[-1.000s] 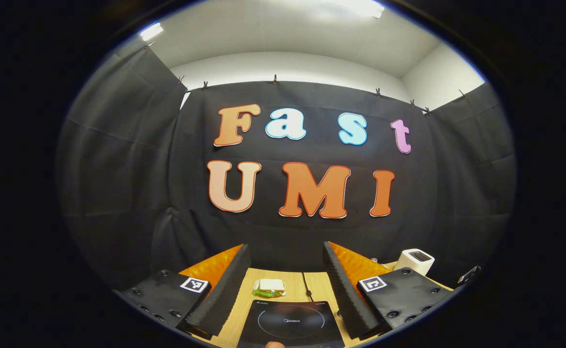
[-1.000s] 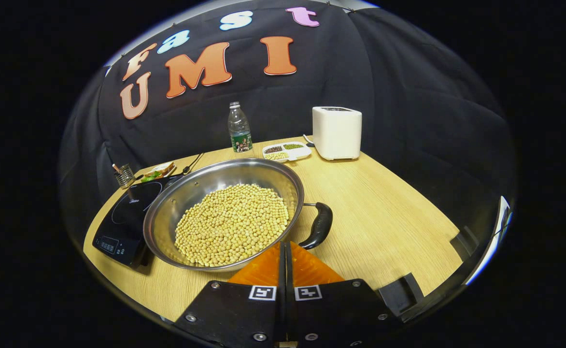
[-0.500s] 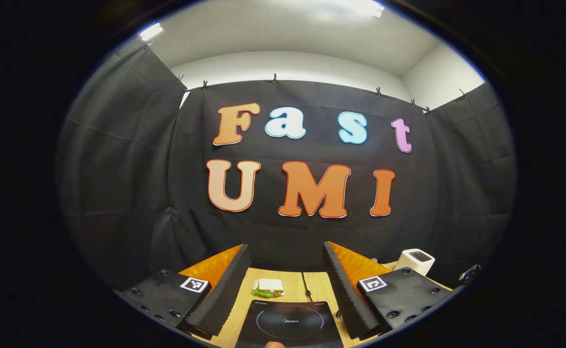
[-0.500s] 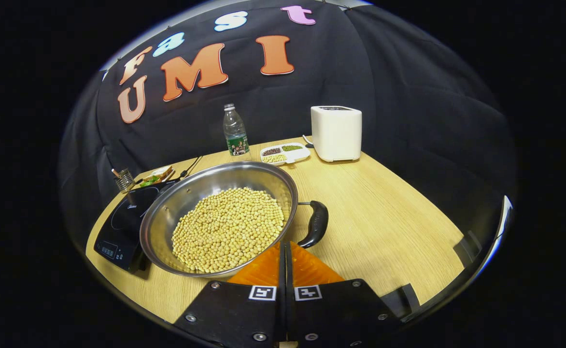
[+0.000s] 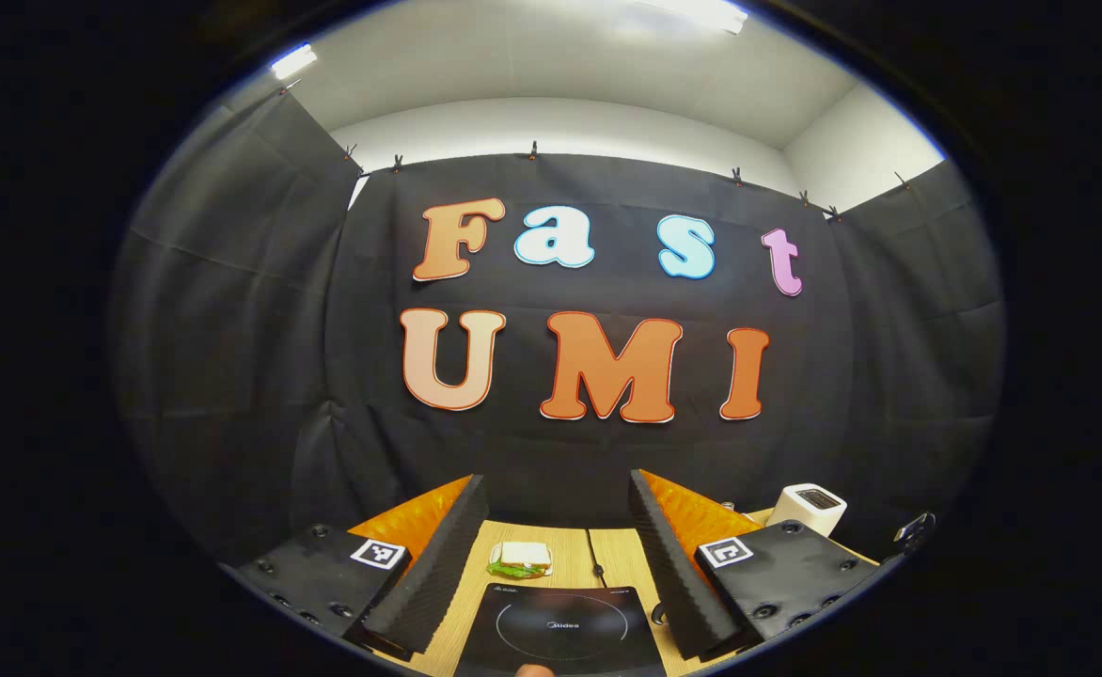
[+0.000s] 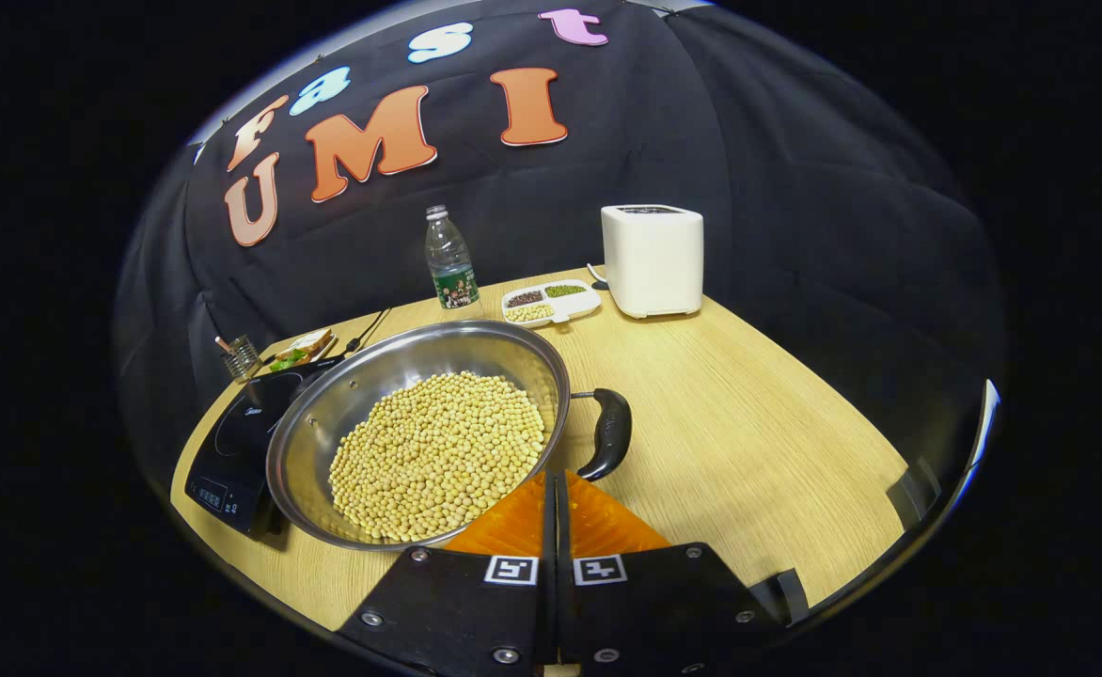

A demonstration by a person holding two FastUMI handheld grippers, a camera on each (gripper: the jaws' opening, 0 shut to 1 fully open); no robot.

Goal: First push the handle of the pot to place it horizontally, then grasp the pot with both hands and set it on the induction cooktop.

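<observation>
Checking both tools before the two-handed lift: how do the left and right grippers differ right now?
The left gripper is open, its fingers spread wide; the right gripper is shut, fingers pressed together on nothing. The left looks over the induction cooktop; the right sits close to the pot's rim, beside its black handle. Both have orange fingers.

The cooktop point(image 5: 560, 630) carries a small pale wordmark in the middle of its ring and a smaller line at its far left corner — both too fine to spell out with confidence. In the right gripper view its front panel point(image 6: 211, 491) shows tiny marks, perhaps digits. Black-and-white square code tags point(image 5: 377, 554) sit on the left gripper point(image 5: 556, 480), one per finger, and two more point(image 6: 511, 570) on the right gripper point(image 6: 552, 480). The bottle point(image 6: 448, 259) has a green label — print unreadable.
</observation>
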